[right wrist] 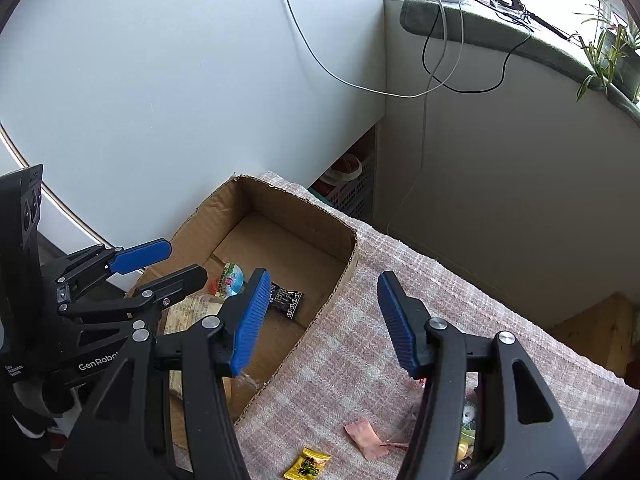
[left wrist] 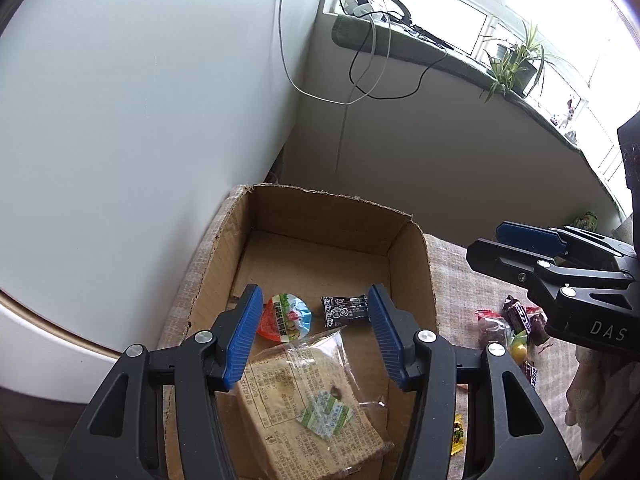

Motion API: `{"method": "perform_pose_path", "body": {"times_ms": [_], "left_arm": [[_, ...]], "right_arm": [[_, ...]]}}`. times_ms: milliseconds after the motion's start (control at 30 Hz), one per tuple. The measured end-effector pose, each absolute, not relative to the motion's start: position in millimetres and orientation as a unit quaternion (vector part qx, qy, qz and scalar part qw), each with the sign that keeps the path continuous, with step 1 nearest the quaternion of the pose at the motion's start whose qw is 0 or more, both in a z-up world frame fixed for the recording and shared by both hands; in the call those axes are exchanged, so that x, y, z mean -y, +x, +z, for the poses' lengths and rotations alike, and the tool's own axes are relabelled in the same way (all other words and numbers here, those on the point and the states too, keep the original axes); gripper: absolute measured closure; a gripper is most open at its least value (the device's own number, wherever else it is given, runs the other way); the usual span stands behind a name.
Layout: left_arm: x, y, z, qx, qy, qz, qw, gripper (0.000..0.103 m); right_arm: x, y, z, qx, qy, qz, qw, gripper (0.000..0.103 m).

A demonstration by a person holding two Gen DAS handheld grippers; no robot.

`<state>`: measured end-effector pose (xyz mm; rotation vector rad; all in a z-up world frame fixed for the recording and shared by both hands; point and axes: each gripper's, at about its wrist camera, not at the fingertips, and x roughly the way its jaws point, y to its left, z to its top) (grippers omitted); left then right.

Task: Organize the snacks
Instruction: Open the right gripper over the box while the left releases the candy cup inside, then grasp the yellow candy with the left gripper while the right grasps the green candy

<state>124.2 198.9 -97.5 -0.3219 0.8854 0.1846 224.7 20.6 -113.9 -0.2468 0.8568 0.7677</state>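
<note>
Over the brown cardboard box [left wrist: 412,268] the left tool [left wrist: 316,336] hangs wide with nothing in it. Beside it the right tool [right wrist: 320,320] is wide and empty too. Small wrapped snacks [left wrist: 508,332] wait on the checked cloth table [right wrist: 360,344]. A careless grab might squash them.

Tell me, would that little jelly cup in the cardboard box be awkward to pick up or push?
Probably a bit. The jelly cup is round and lies tilted against the wrapped bread, so a push might roll or tip it. Its foil lid looks glossy, perhaps slippery. It looks small and light, and the cardboard box walls would stop it.
</note>
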Motion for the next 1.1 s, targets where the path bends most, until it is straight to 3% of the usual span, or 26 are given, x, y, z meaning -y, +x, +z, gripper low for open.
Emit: {"method": "perform_pose_path", "body": {"times_ms": [567, 1100], "left_arm": [[-134, 74, -78, -0.412, -0.149, 0.026, 0.899, 0.049], [-49, 45, -110, -0.454, -0.140, -0.056, 0.878, 0.050]], "right_arm": [[114, 179, -98, -0.395, -0.081, 0.312, 0.860, 0.045], [176, 114, -167, -0.465, -0.063, 0.304, 0.829, 0.045]]}}
